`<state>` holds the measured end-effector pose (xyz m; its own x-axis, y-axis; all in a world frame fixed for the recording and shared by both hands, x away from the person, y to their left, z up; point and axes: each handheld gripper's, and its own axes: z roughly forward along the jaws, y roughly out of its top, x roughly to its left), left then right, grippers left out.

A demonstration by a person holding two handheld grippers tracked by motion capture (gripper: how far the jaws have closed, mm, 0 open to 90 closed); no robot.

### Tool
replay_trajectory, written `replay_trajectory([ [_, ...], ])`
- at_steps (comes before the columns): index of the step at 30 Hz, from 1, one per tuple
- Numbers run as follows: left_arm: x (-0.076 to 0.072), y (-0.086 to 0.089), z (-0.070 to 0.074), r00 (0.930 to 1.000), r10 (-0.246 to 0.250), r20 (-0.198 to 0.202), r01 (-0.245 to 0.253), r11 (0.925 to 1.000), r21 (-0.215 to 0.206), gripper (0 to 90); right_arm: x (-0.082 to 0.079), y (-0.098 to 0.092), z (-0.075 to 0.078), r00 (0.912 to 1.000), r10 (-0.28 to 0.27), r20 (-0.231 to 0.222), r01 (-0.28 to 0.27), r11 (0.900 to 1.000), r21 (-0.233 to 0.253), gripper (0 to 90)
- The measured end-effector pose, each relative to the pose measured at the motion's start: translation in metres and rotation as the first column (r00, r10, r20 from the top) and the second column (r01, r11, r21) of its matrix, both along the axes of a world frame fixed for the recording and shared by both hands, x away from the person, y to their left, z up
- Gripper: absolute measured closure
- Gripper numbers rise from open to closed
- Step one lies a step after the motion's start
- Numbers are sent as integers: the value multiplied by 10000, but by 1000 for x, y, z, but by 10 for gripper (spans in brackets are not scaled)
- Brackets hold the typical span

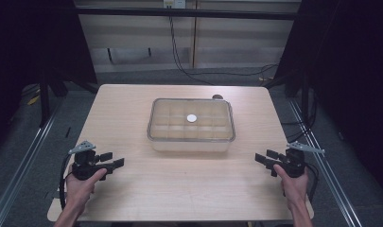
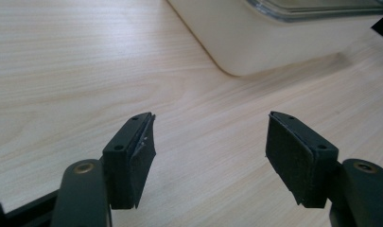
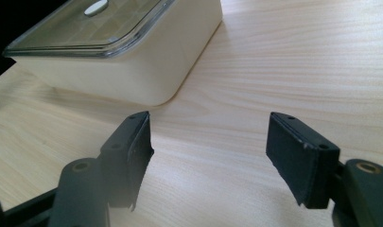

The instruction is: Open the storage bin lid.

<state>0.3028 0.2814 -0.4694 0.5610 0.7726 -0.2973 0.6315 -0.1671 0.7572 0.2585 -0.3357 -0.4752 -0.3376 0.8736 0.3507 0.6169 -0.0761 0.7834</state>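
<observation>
I have the box (image 1: 191, 125) sitting at the middle of the table (image 1: 132, 104), a little toward the far edge, its clear lid (image 1: 179, 118) on with a white knob (image 1: 192, 118) at the center. My left gripper (image 1: 114, 161) rests near the front left corner, jaws wide and holding nothing. My right gripper (image 1: 265, 161) sits near the front right corner, also wide and holding nothing, well apart from the box.

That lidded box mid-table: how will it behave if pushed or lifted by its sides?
The box looks like rigid cream plastic with a flat base, so it should probably slide on the wooden table rather than tip. Its smooth walls and rounded corners may be slippery for a side grip. The clear lid could be loose; whether it clips on can't be told.
</observation>
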Motion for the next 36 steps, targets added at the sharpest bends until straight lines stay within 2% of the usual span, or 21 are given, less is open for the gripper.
replay_trajectory([
  [2, 1, 0, -1, 10000, 2, -65, -2, 10000, 36, 313, 1, 0, 0, 10000, 58, -74, -58, 10000, -67, 319],
  [4, 1, -2, -1, 9995, 301, -83, -298, 9992, 254, 296, 1, 0, 0, 9999, 70, -102, -70, 10000, -24, 319],
  [6, 2, -2, -1, 9993, 314, -199, -313, 9995, 58, 284, 1, 1, 1, 9997, 90, -211, -92, 9999, -78, 323],
  [9, 1, -1, -2, 9994, 224, -254, -223, 9997, 41, 284, -1, 2, 1, 9997, 161, -190, -164, 9998, -148, 343],
  [10, 0, -2, -1, 9992, 113, -385, -125, 9994, -319, 296, -4, 4, 2, 9995, 174, -271, -183, 9993, -320, 350],
  [12, -2, -3, -1, 9990, -30, -448, 10, 9990, -447, 305, -6, 5, 4, 9995, 142, -267, -156, 9986, -513, 351],
  [13, -4, -6, 1, 9990, -217, -395, 210, 9996, -201, 335, -10, 9, 9, 9998, 47, -174, -62, 9965, -832, 350],
  [15, -6, -10, 3, 9979, -381, -519, 365, 9988, -320, 336, -14, 13, 16, 9999, -95, 78, 102, 9951, -979, 339],
  [17, -7, -11, 5, 9972, -456, -590, 434, 9983, -377, 340, -15, 16, 20, 9998, -93, 158, 107, 9956, -933, 339],
  [18, -7, -14, 6, 9972, -486, -568, 460, 9979, -456, 340, -18, 22, 28, 9992, -4, 387, 37, 9963, -860, 339],
  [21, -3, -20, 12, 9968, -556, -568, 538, 9981, -315, 338, -17, 30, 35, 9987, 166, 485, -126, 9966, -812, 339],
  [22, 2, -24, 17, 9972, -535, -532, 525, 9984, -202, 337, -13, 34, 41, 9981, 370, 500, -330, 9965, -773, 341],
  [25, 6, -27, 22, 9963, -751, -430, 747, 9971, -116, 347, -4, 37, 49, 9983, 372, 447, -337, 9965, -762, 348],
  [26, 12, -32, 25, 9968, -746, -285, 749, 9971, 106, 357, -1, 39, 52, 9986, 306, 428, -270, 9963, -812, 348],
  [27, 16, -35, 25, 9967, -737, -338, 739, 9973, 46, 358, 2, 42, 56, 9982, 342, 491, -286, 9935, -1098, 346],
  [28, 21, -36, 26, 9954, -873, -398, 877, 9961, 83, 359, 5, 45, 59, 9975, 486, 523, -421, 9921, -1181, 347],
  [30, 31, -41, 27, 9951, -856, -503, 854, 9963, -68, 373, 12, 50, 67, 9963, 638, 583, -566, 9914, -1177, 347],
  [31, 31, -41, 27, 9951, -856, -503, 854, 9963, -68, 374, 12, 50, 67, 9963, 638, 583, -566, 9914, -1177, 347],
  [32, 39, -45, 28, 9951, -769, -620, 770, 9970, -7, 374, 23, 51, 70, 9943, 873, 619, -814, 9924, -928, 360],
  [33, 42, -47, 28, 9952, -733, -642, 726, 9973, -134, 374, 29, 51, 71, 9939, 953, 556, -909, 9929, -763, 363],
  [36, 49, -53, 30, 9950, -731, -677, 734, 9973, 22, 374, 48, 47, 70, 9930, 1155, 253, -1143, 9925, -444, 380],
])
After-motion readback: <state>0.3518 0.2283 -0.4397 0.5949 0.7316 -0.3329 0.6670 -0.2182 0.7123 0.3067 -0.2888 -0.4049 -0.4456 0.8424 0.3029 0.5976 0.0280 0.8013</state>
